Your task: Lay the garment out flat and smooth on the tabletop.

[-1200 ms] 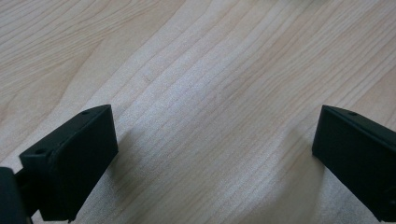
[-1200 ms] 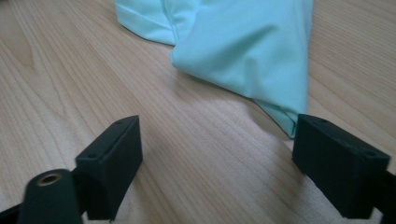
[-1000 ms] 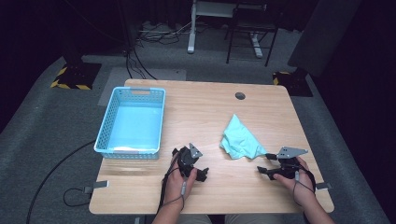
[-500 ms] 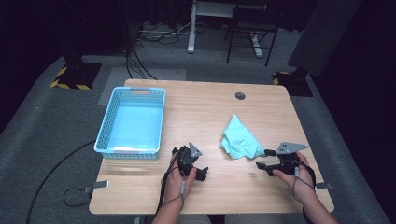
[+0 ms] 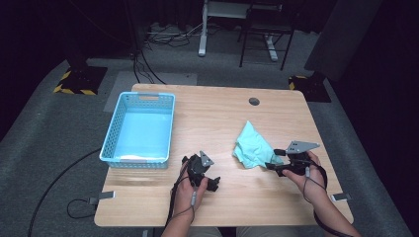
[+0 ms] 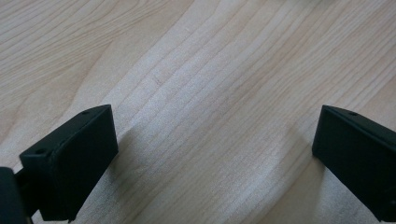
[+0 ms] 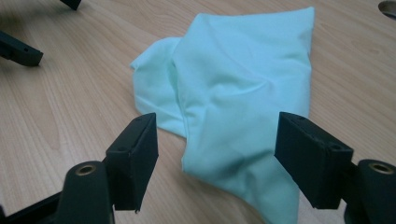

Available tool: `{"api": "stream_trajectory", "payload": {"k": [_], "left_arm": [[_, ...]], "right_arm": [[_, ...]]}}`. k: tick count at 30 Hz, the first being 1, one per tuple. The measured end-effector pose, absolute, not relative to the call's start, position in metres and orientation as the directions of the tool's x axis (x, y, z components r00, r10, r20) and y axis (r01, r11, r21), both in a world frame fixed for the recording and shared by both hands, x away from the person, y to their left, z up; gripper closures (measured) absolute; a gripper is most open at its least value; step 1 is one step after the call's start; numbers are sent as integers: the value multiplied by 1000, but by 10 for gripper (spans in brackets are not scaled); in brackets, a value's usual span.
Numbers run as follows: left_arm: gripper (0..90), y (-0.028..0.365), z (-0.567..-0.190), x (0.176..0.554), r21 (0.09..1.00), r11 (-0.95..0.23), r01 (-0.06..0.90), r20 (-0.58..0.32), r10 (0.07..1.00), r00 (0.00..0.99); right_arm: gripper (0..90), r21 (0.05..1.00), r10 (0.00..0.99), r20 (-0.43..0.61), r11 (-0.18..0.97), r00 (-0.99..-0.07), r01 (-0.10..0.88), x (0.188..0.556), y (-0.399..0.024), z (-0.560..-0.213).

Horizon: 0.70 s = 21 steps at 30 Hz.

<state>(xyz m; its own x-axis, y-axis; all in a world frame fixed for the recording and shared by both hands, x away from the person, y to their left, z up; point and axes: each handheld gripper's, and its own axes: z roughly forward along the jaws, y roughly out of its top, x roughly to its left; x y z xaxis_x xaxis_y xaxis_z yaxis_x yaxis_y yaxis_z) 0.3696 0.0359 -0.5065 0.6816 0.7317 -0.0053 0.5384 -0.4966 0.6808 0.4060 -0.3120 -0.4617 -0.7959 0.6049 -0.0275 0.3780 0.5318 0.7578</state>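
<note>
Crumpled mint-green soft cloth lies centre-right on pale woodgrain tabletop. Right tool released, jaws straddling cloth's near edge. Left tool released over bare wood.

In the right gripper view, the near corner of the mint-green cloth runs out of the picture at the bottom edge, and the round hole in the table is cut by the top right corner. In the high view, the jaws of the left gripper are too small to judge how far apart they stand, and both forearms are cut off at the bottom edge.
</note>
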Motion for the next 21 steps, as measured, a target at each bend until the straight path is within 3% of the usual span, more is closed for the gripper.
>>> {"api": "stream_trajectory", "payload": {"k": [8,16,21], "left_arm": [[2,36,-506,369,680,-496,540,-4,734,679],[2,36,-506,369,680,-495,541,-5,734,679],[2,36,-506,369,681,-494,541,-5,735,678]], "right_arm": [[303,764,598,-28,530,-801,369,428,-300,-461],[315,734,608,-26,551,-794,398,456,-290,-486],[317,715,591,-80,595,-803,367,453,-287,-492]]}}
